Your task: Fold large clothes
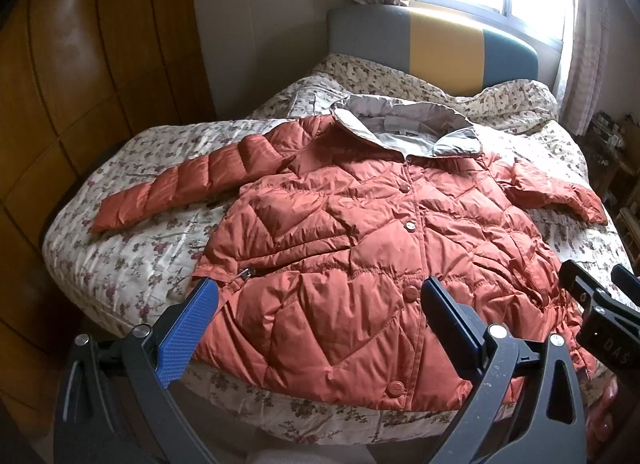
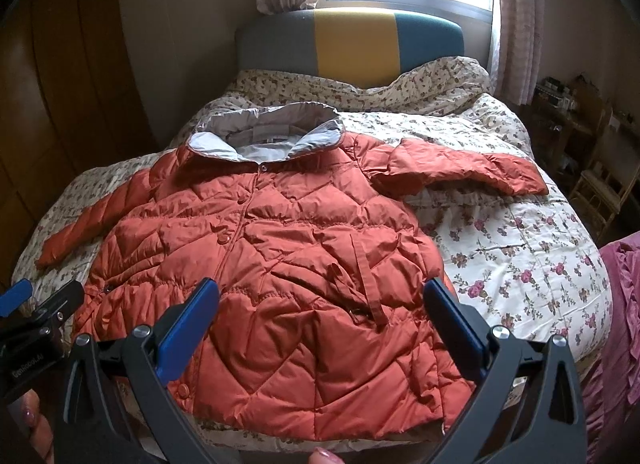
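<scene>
An orange quilted puffer jacket (image 1: 360, 248) with a grey collar lies buttoned, front up, on the bed, its hem toward me. It also shows in the right wrist view (image 2: 280, 264). One sleeve (image 1: 172, 188) stretches out to the left, the other sleeve (image 2: 460, 168) lies bent to the right. My left gripper (image 1: 320, 304) is open and empty, above the hem's left half. My right gripper (image 2: 320, 304) is open and empty, above the hem's right half. Each gripper shows at the edge of the other's view.
The bed has a floral quilt (image 2: 520, 256) and a grey, yellow and teal headboard (image 2: 352, 44) under a bright window. A wooden wardrobe (image 1: 80, 84) stands at the left. Cluttered shelves (image 2: 580, 136) and a pink cloth (image 2: 624, 324) are at the right.
</scene>
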Tool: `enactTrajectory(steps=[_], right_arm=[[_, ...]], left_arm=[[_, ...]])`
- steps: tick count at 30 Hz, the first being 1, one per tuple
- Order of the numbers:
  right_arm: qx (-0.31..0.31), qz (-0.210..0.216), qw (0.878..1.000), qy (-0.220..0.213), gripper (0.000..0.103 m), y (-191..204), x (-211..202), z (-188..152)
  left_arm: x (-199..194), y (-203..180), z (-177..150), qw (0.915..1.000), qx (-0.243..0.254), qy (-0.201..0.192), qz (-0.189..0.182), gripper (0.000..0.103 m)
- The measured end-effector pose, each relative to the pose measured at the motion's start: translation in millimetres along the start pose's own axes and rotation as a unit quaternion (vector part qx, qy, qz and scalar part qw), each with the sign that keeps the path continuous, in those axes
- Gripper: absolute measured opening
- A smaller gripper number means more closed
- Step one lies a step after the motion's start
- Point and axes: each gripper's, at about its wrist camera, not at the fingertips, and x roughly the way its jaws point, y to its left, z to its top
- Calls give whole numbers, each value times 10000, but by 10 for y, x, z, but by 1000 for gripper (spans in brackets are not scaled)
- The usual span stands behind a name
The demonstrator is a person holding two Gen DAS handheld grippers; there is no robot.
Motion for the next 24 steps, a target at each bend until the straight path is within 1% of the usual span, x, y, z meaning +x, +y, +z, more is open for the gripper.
enactTrajectory(steps=[7,24], right_arm=[[10,63,10000,40,101,-19,12,14],[15,56,9999,100,101,-29,45,1]], left_arm=[[31,-14,-45,10000,18,27,-10,100],[59,-33,-91,10000,23,75,-12,100]])
